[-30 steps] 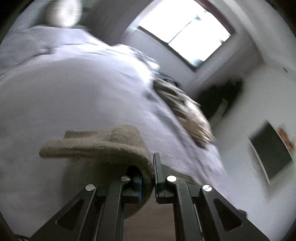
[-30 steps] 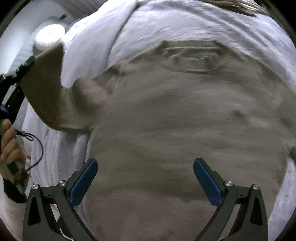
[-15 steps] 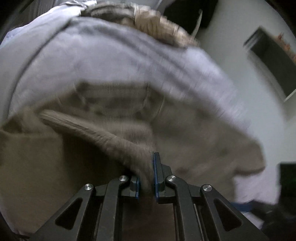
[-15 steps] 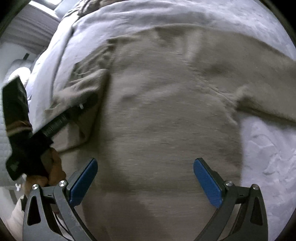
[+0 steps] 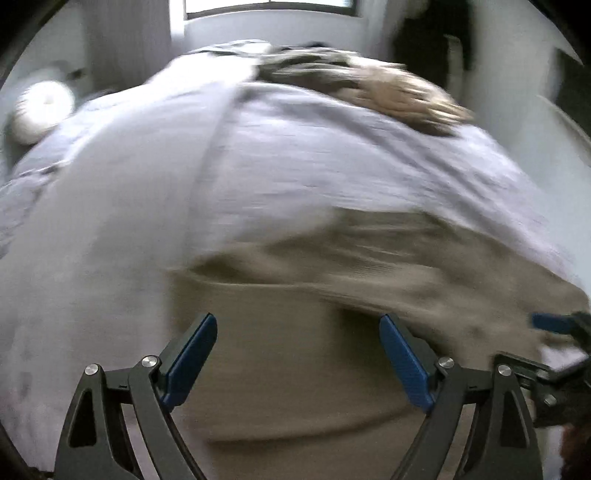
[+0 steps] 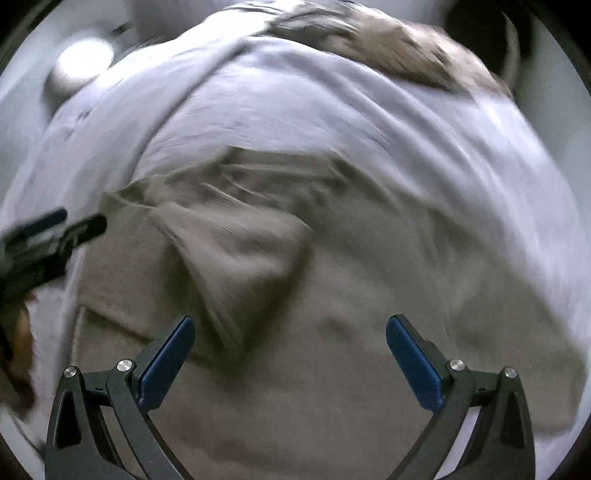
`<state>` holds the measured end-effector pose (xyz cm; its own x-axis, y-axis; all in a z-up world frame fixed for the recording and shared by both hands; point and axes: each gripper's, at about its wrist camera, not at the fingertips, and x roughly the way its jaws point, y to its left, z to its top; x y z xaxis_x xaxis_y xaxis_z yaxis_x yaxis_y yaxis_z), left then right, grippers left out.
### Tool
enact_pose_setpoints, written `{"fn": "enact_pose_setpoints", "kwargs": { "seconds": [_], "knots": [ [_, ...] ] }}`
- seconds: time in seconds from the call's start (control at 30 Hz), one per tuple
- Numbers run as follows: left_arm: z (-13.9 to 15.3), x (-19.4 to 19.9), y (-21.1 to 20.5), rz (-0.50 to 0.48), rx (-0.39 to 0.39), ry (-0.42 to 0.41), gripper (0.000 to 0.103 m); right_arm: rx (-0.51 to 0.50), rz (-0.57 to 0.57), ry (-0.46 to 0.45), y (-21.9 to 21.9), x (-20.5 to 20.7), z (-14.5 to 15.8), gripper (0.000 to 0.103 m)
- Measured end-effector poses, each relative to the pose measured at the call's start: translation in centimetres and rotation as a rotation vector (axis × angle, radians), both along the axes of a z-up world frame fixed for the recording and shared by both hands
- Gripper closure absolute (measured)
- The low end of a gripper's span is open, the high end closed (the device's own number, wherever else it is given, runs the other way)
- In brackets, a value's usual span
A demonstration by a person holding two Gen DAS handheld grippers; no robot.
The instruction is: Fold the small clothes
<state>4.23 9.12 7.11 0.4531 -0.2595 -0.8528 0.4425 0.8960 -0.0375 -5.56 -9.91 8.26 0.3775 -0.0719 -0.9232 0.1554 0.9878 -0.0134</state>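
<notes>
A beige knit sweater lies flat on the pale grey bed cover. Its left sleeve is folded in across the chest. My right gripper is open and empty above the sweater's body. My left gripper is open and empty above the sweater near its left side. The left gripper also shows at the left edge of the right wrist view, and the right gripper shows at the right edge of the left wrist view. Both views are blurred.
A brown patterned heap of fabric lies at the far end of the bed. A round white cushion sits at the far left. A window is on the far wall.
My left gripper has opened and let go of the sleeve, which now lies folded across the sweater. Both views have swung to face along the bed. The right gripper stays open.
</notes>
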Motion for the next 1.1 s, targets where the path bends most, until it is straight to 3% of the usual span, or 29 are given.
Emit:
{"fn": "enact_pose_setpoints", "kwargs": {
  "seconds": [0.07,0.17,0.2,0.27,0.3,0.4,0.5,0.57,0.6,0.63,0.67,0.7,0.73,0.77,0.8,0.83,0.87,1.0,1.1],
  "knots": [
    [-1.4,2.6,1.6,0.081,0.045,0.035,0.013,-0.106,0.083,-0.007,2.6,2.3,-0.6,0.000],
    [-3.8,6.0,4.8,0.168,0.033,0.127,0.013,-0.210,0.137,-0.003,4.6,4.7,-2.2,0.001],
    [-4.7,7.0,5.4,0.187,0.031,0.159,0.013,-0.227,0.130,0.008,4.7,5.3,-2.9,0.007],
    [-6.3,8.1,5.7,0.200,0.010,0.207,0.013,-0.221,0.099,0.035,3.7,6.0,-3.8,0.048],
    [-6.8,8.4,5.7,0.204,0.004,0.220,0.013,-0.163,0.076,0.036,2.8,5.8,-3.8,0.093],
    [-7.3,8.5,5.9,0.207,-0.002,0.231,0.013,0.069,-0.093,-0.038,-1.8,3.9,-2.6,0.091],
    [-7.5,8.0,5.8,0.187,-0.001,0.233,0.013,0.326,-0.363,-0.118,-8.2,-0.5,-3.0,0.087],
    [-7.6,8.0,5.8,0.181,-0.003,0.238,0.013,0.491,-0.519,-0.111,-11.4,-3.5,-4.7,0.060],
    [-7.7,8.0,5.7,0.179,-0.005,0.241,0.013,0.576,-0.582,-0.107,-12.6,-5.1,-5.6,0.032],
    [-7.7,8.0,5.6,0.177,-0.009,0.243,0.013,0.645,-0.616,-0.134,-13.1,-6.2,-6.0,0.029],
    [-7.8,8.1,5.4,0.171,-0.013,0.247,0.021,0.708,-0.644,-0.167,-13.4,-7.3,-6.3,0.029],
    [-8.2,8.2,5.0,0.160,-0.009,0.254,0.047,0.730,-0.654,-0.174,-13.5,-7.7,-6.4,0.029],
    [-8.2,8.1,4.9,0.135,-0.002,0.270,0.065,0.737,-0.658,-0.179,-13.6,-7.8,-6.3,0.029],
    [-8.1,8.0,4.8,0.117,-0.006,0.285,0.087,0.732,-0.661,-0.178,-13.5,-7.6,-6.2,0.029],
    [-7.9,7.8,4.7,0.100,-0.021,0.297,0.094,0.722,-0.663,-0.175,-13.5,-7.3,-6.0,0.047],
    [-7.5,7.7,4.7,0.095,-0.020,0.291,0.094,0.711,-0.656,-0.171,-13.4,-7.0,-5.8,0.091],
    [-6.9,7.6,5.0,0.090,-0.023,0.279,0.094,0.701,-0.640,-0.166,-13.2,-6.2,-5.4,0.095],
    [-5.8,8.2,7.2,0.085,-0.080,0.270,0.094,0.657,-0.514,-0.213,-11.9,-4.1,-3.1,0.095],
    [-7.2,8.6,8.5,0.077,-0.091,0.301,0.094,0.626,-0.585,-0.155,-12.5,-4.8,-4.5,0.095]
  ]
}}
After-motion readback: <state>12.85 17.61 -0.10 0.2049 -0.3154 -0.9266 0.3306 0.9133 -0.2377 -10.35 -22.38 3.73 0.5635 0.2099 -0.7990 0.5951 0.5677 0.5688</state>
